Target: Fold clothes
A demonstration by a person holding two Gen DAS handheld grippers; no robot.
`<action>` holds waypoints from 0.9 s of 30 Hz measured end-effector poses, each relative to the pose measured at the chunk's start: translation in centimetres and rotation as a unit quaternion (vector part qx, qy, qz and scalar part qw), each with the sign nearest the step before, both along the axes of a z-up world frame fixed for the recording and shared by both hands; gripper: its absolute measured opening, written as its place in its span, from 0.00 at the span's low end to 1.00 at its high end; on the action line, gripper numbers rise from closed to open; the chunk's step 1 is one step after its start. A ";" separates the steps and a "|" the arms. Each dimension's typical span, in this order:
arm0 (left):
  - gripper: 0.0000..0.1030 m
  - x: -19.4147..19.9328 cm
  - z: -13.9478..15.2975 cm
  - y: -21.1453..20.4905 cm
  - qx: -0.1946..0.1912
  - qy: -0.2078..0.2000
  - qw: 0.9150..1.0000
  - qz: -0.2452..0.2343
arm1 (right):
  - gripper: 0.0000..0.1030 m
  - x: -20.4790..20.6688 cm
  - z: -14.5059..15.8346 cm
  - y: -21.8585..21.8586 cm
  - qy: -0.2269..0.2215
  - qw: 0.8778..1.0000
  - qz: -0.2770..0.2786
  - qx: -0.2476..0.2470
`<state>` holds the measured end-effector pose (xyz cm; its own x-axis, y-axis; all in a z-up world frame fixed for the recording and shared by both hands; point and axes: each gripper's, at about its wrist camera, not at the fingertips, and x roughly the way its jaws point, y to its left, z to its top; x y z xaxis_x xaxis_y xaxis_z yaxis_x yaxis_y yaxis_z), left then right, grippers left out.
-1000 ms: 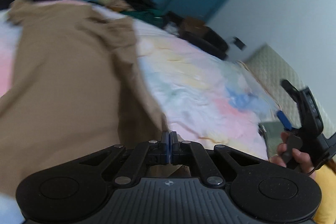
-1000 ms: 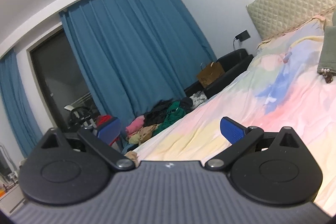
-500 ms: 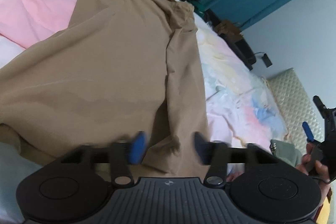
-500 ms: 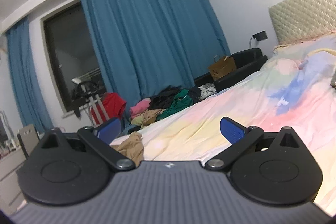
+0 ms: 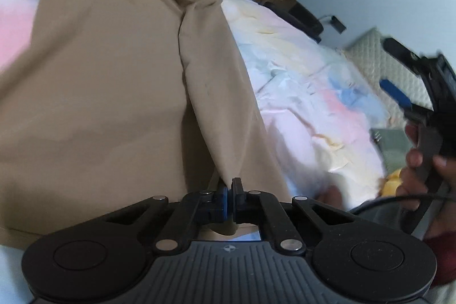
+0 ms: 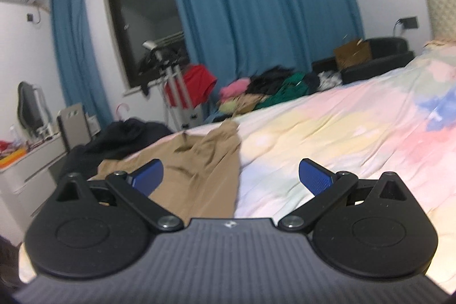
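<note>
no readable text, labels, brands or numbers anywhere

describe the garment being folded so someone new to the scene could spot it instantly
Start at the wide bed with the pastel tie-dye sheet. The plain tan fabric garment lies spread on the side away from the quilted headboard, one edge pinched in the left tool. Unlike the dark garment beside it and the mixed-colour pile of clothes under the blue curtain, it is flat and a single tan colour.

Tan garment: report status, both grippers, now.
Left gripper shut on tan garment, pinching its near fold. Right gripper open, holding nothing. Garment spread on pastel bedsheet. Nothing seen in the way.
</note>
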<state>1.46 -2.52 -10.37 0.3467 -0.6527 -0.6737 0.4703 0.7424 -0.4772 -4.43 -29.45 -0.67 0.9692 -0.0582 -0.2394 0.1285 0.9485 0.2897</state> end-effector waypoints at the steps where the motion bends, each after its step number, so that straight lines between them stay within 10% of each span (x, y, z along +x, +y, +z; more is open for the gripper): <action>1: 0.03 -0.5 0.0 -0.3 0.022 -0.014 1.000 0.002 | 1.00 0.0 0.0 0.1 -0.001 1.000 0.011 0.000; 5: 0.04 -1.6 -0.3 -1.1 0.073 -0.025 0.997 0.003 | 1.00 0.3 0.2 0.9 0.005 1.000 0.026 -0.016; 11: 0.48 -3.1 2.2 -1.2 0.085 -0.081 0.993 0.005 | 1.00 0.2 0.2 0.9 0.008 0.999 0.035 -0.009; 18: 0.75 -0.7 8.2 -2.1 0.104 -0.177 0.977 0.053 | 0.97 0.6 0.1 0.7 0.008 0.999 0.044 -0.002; 27: 0.76 4.3 9.6 0.4 0.068 -0.240 0.960 0.129 | 0.71 6.3 0.1 2.1 0.075 0.993 0.085 0.029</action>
<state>5.74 -2.17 -0.74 0.7761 -0.4219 -0.4686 0.4049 0.9032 -0.1426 1.89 -27.35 -0.56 0.9171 0.1209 -0.3800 0.0143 0.9423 0.3344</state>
